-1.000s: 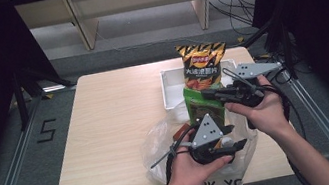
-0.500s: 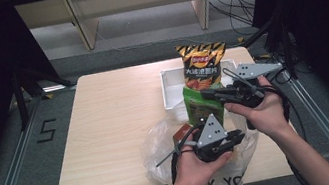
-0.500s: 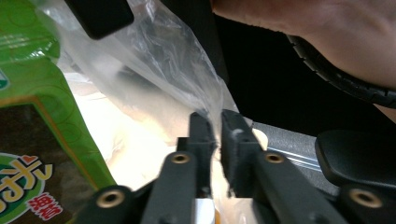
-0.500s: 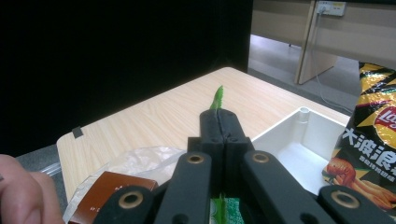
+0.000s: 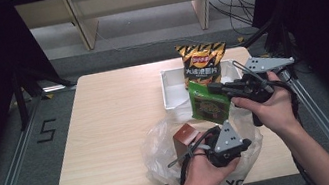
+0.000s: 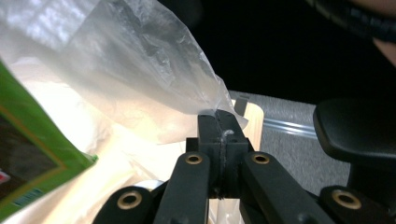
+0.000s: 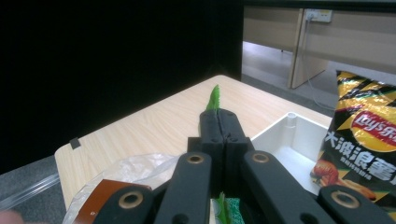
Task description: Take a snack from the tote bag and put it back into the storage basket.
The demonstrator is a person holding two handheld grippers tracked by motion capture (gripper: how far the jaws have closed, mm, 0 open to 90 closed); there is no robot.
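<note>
Since a second ago my left gripper [image 5: 236,154] has slid a little right along the near rim of the clear plastic bag [image 5: 159,146], and its jaws have just been closing, the film now between them; the right gripper [image 5: 217,88] has kept its place. High view: the green snack packet [image 5: 209,105] hangs upright from the right gripper, above the bag's open mouth and just in front of the white tray [image 5: 172,88]. An orange chip bag [image 5: 202,61] stands in that tray. A brown box [image 5: 186,139] sits inside the plastic bag, beside my left hand [image 5: 206,174]. Left gripper view: jaws pressed together, pinching a fold of bag film [image 6: 154,70]; the green packet's corner [image 6: 32,154] shows at left. Right gripper view: jaws clamped on the green packet's top edge [image 7: 215,99], with the chip bag [image 7: 364,135] and tray [image 7: 285,135] to the right, the table [image 7: 154,126] beyond.
</note>
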